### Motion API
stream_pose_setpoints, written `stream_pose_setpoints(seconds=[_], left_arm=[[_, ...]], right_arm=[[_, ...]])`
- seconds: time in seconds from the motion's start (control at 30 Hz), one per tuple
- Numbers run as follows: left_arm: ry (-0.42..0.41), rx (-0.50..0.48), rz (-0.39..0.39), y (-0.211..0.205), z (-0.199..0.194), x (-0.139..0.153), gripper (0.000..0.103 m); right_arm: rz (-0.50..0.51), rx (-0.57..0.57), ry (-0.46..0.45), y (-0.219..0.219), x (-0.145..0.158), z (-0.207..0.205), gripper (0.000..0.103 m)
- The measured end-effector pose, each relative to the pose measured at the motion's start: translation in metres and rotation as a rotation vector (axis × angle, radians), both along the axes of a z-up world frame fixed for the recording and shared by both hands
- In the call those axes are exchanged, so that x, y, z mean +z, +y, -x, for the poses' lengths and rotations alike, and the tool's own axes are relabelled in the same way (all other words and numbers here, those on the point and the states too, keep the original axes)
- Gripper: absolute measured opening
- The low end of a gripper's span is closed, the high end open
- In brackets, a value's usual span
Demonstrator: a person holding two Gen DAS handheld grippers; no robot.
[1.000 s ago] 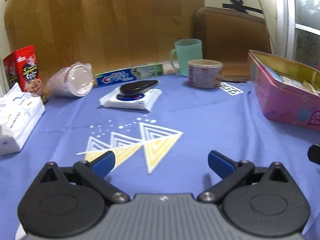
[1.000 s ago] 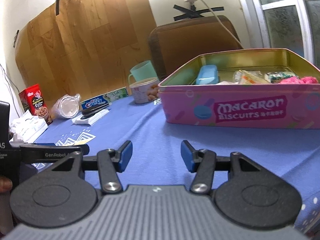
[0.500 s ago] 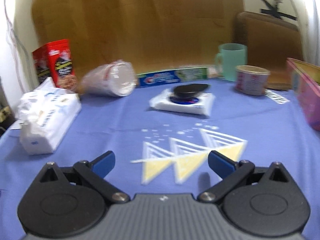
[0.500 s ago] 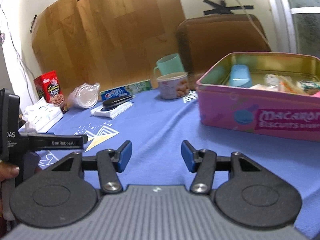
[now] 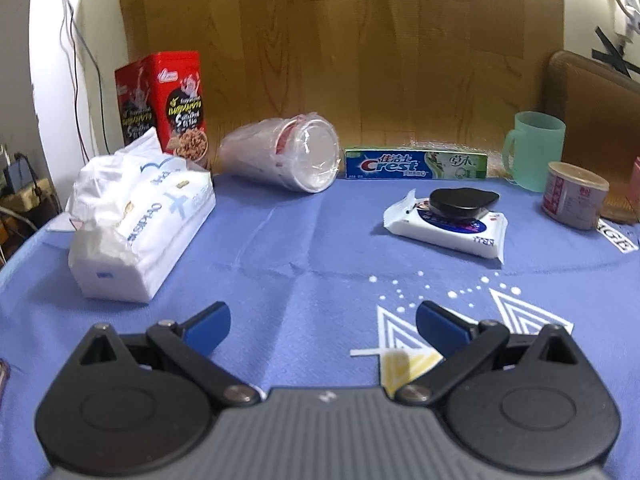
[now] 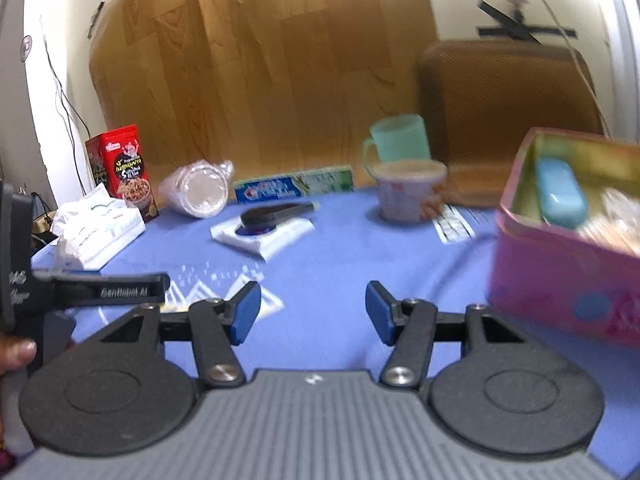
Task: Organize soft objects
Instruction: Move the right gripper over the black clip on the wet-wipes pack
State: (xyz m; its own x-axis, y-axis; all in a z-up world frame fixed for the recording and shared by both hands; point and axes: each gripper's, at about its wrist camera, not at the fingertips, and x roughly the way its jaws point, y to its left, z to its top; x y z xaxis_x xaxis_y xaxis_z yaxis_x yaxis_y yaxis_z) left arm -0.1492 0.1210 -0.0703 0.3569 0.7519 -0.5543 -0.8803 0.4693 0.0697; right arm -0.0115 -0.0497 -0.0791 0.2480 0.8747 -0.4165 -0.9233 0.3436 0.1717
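A white tissue pack [image 5: 140, 216] [image 6: 96, 228] lies at the left of the blue cloth [image 5: 304, 248]. A white wet-wipes pack [image 5: 448, 228] [image 6: 264, 232] lies in the middle with a black case [image 5: 464, 200] on top. A pink biscuit tin [image 6: 560, 264] stands open at the right, with a blue case [image 6: 560, 194] and other items inside. My left gripper [image 5: 322, 322] hovers open over the cloth, nothing between its blue pads. My right gripper [image 6: 312, 312] is empty and its jaws are opening, left of the tin. In the right wrist view the left gripper's body [image 6: 80, 292] shows at the left edge.
Along the back stand a red snack box [image 5: 164, 104], a bagged stack of plastic cups [image 5: 288, 156] on its side, a Crest toothpaste box [image 5: 416, 164], a green mug [image 5: 536, 148] and a round tub [image 5: 576, 194]. A wood board leans on the wall; a brown chair back [image 6: 504, 116] stands behind.
Both views have swung left: the tissue pack and red box moved toward centre, the pink tin slid out of the left view and to the right edge. The right jaws widened slightly.
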Motion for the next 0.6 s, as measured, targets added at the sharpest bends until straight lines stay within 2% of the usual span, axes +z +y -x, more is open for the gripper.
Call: stream_pose_setpoints(seconds=[0.2,0.27,0.6], left_arm=[[-0.013,0.005,0.014,0.002,0.003,-0.001,0.102],[-0.009,0.003,0.009,0.001,0.002,-0.001,0.102],[0.000,0.006,-0.006,0.000,0.001,0.000,0.102]], right_arm=[[0.015,0.030,-0.021,0.029,-0.006,0.003,0.061],[0.044,0.036,-0.007,0.032,-0.014,0.003,0.061],[0.030,0.070,-0.007,0.033,-0.012,0.008,0.064]])
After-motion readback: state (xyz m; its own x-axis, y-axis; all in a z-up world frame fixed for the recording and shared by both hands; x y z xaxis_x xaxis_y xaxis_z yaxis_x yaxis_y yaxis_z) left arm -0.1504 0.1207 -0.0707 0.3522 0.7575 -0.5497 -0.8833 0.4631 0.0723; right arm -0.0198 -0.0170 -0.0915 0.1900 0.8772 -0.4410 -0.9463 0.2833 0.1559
